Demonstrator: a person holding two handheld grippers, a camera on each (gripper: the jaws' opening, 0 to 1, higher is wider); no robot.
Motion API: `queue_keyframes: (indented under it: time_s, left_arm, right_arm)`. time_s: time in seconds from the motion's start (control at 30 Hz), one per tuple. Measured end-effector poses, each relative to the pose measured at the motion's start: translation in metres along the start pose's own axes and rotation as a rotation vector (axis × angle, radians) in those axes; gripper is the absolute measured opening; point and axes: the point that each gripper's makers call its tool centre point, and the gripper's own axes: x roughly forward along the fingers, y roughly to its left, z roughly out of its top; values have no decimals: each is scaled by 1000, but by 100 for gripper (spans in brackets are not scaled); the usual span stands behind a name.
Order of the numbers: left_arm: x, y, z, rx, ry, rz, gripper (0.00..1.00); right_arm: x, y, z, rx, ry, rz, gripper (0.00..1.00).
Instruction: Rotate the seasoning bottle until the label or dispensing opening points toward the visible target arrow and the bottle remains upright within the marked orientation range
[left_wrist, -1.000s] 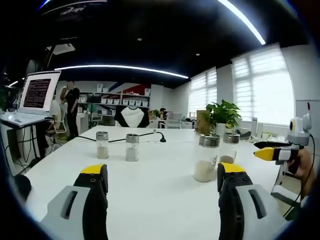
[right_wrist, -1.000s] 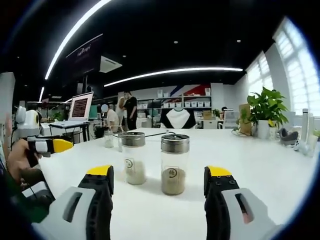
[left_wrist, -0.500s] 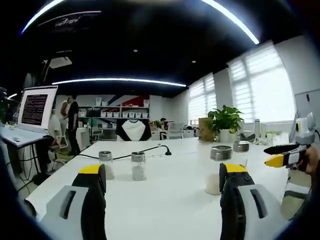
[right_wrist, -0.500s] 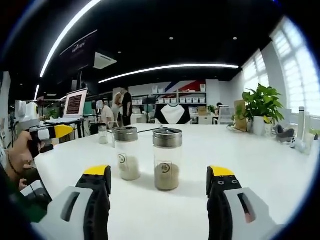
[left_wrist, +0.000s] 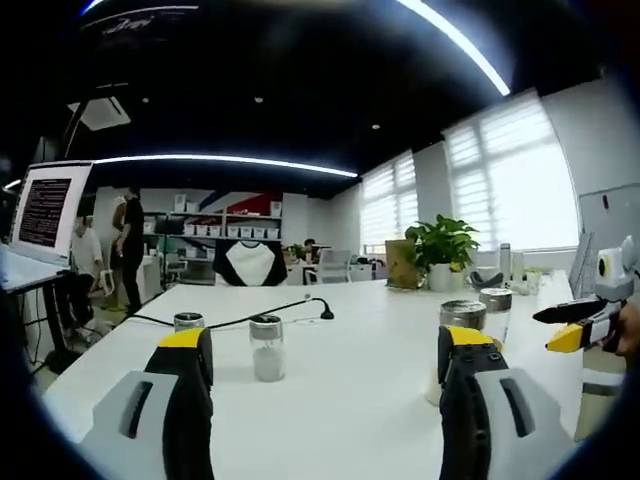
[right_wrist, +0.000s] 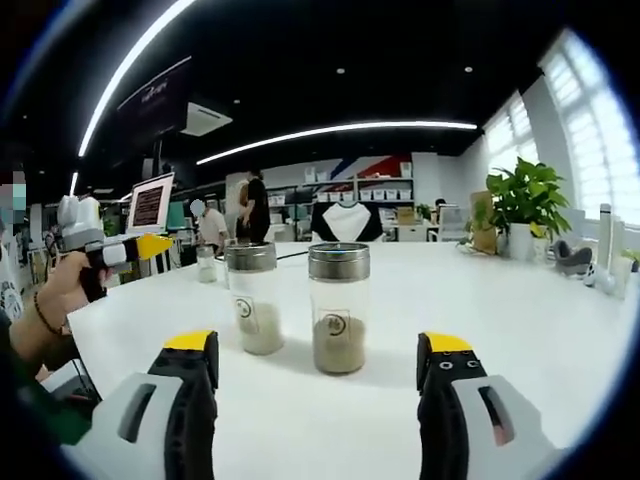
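Two glass seasoning bottles with metal lids stand upright on the white table in the right gripper view. The one with brown seasoning stands just beyond my right gripper, which is open. The one with pale contents stands to its left. Small round labels on both face the camera. In the left gripper view, my left gripper is open over bare table, and a small bottle stands ahead of it. Another bottle is partly hidden behind its right jaw. A hand holds the left gripper at the left.
A black cable crosses the table behind the small bottles. A potted plant stands at the far right edge, a laptop on a stand to the left. The right gripper reaches in from the right. People stand by the far shelves.
The left gripper's camera has sunk closer to the tabletop and shifted. The right gripper has edged nearer the two bottles, which look larger. The left gripper sits higher in the right gripper view.
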Motion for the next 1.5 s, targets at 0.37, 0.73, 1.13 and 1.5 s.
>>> queue_keyframes:
  time_s: [0.37,0.73,1.13,1.5]
  left_arm:
    - [52,19,-28,68,95,-9,93]
    - [85,50,-41,46,101,15,90]
    - [117,71,-71,90,142,24,79]
    - [135,71,-62,13,121,-20,65]
  right_arm:
    - [6,9,-10,9,16,12,92]
    - [6,13,-4,-15,-7,13,97]
    - [7,18,-7,-41,20,25,96]
    - [10,10,-8,-19,7,18,99]
